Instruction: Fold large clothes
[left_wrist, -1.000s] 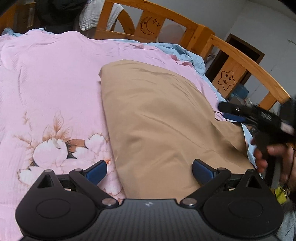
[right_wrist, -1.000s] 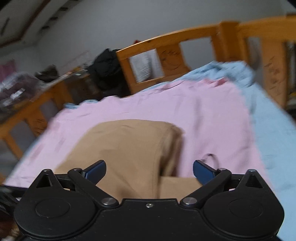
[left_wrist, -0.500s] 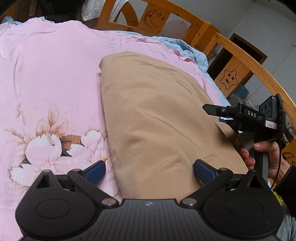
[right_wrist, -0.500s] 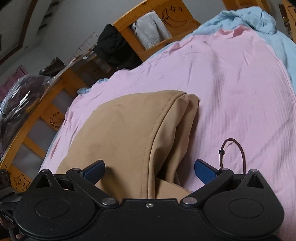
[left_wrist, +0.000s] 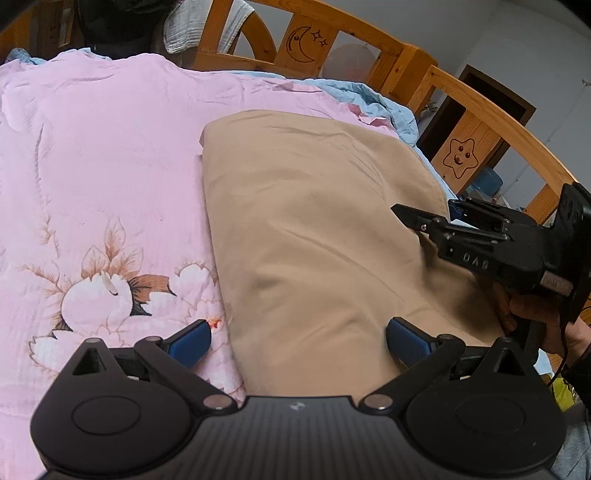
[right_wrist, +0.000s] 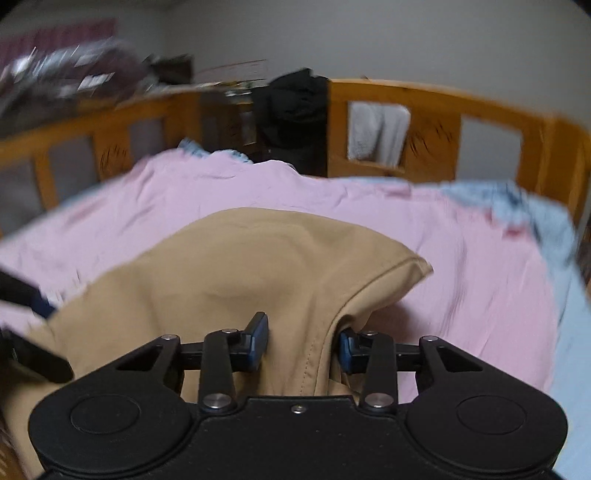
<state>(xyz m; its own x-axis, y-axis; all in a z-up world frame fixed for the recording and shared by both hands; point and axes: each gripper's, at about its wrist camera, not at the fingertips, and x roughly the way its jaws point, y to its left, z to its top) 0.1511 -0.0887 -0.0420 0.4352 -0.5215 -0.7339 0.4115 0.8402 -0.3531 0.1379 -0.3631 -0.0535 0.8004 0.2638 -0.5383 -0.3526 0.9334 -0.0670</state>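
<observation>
1. The tan woven-cotton garment (left_wrist: 317, 236) lies folded on the pink floral bedsheet (left_wrist: 99, 177), its long axis running away from us toward the wooden bed rail (left_wrist: 373, 37).
2. Right hand-held gripper (right_wrist: 303, 341): jaws have just been closing, with the garment's seamed right edge bunched between them. We judge it nearer that edge.
3. Left hand-held gripper (left_wrist: 299, 341): spread wide and holding nothing, it straddles the garment's near left edge.

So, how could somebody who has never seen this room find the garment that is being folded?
Find the wooden bed covered by a pink flowered sheet. On the sheet lies the tan garment, plain and smooth, the only brown cloth there. The right gripper has just been closing on its stitched edge.
</observation>
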